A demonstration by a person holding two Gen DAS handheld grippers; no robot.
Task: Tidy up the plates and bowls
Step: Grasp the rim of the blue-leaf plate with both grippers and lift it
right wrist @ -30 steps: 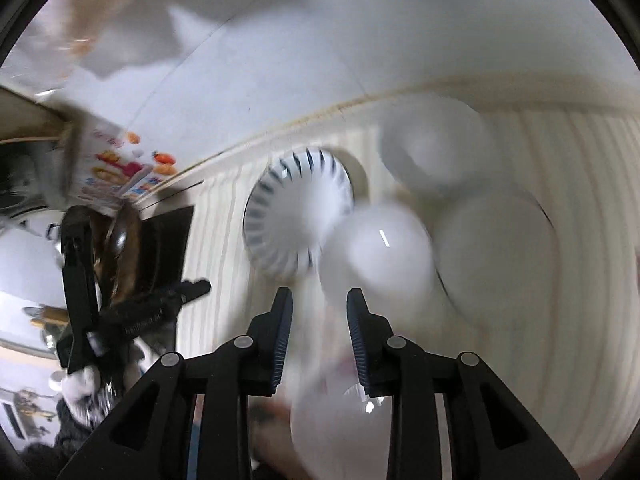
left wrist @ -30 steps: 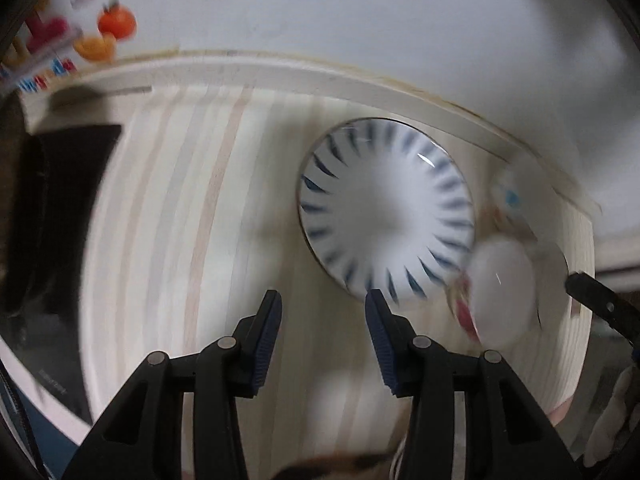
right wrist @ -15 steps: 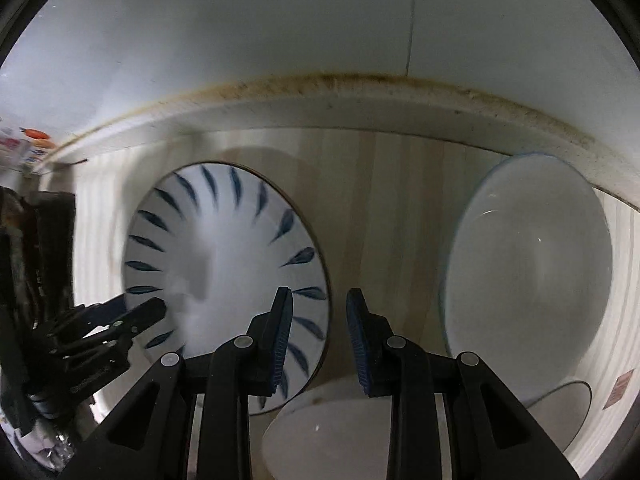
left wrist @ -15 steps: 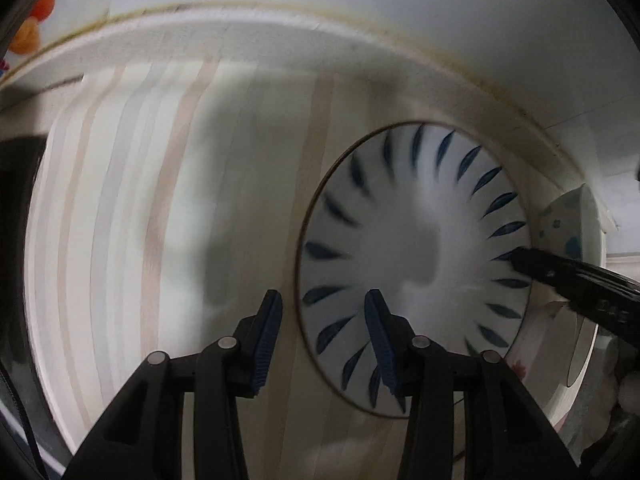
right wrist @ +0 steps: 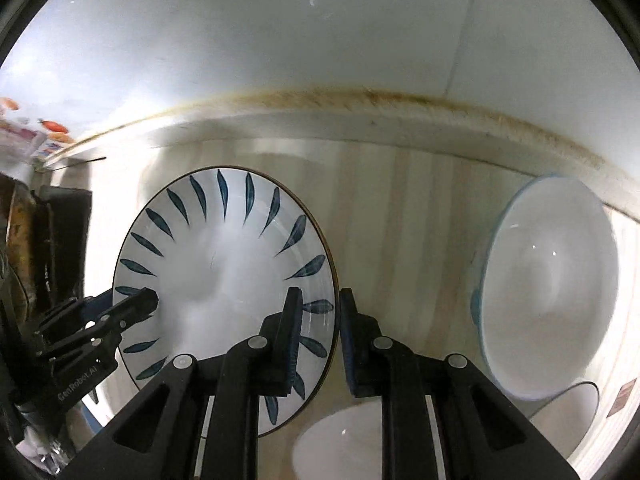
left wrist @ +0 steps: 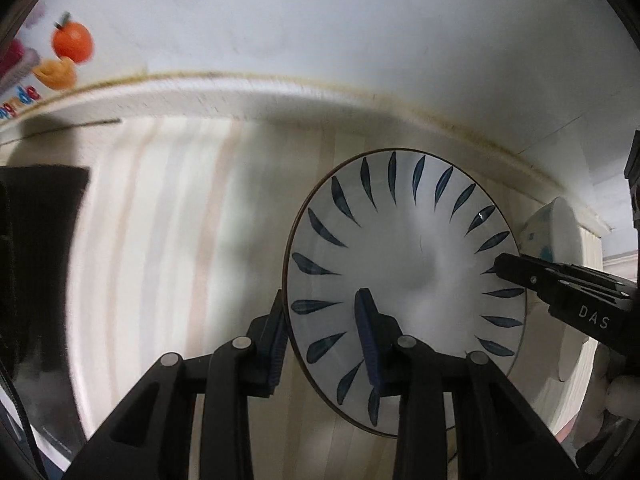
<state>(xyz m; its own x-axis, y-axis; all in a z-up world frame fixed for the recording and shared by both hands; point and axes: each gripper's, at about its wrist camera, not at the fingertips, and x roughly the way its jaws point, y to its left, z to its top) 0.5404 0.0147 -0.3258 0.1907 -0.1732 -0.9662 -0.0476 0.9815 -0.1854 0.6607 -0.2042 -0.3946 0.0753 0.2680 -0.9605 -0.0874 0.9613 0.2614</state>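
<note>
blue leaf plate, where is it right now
The blue leaf plate lies on the striped counter near the back ledge, its rim between the fingers of both grippers, left of the white bowl.

Left tool (left wrist: 320,344) black plastic with two blue ridged pads (left wrist: 370,344), round silver screws on its arms, white letters along its side in the right view, right tool (right wrist: 318,340) black too, blue pads, silver screws, white letters "DAS" on it

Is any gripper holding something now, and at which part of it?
Both straddle the rim of the plate, left gripper and right gripper on opposite edges; neither looks closed.
</note>
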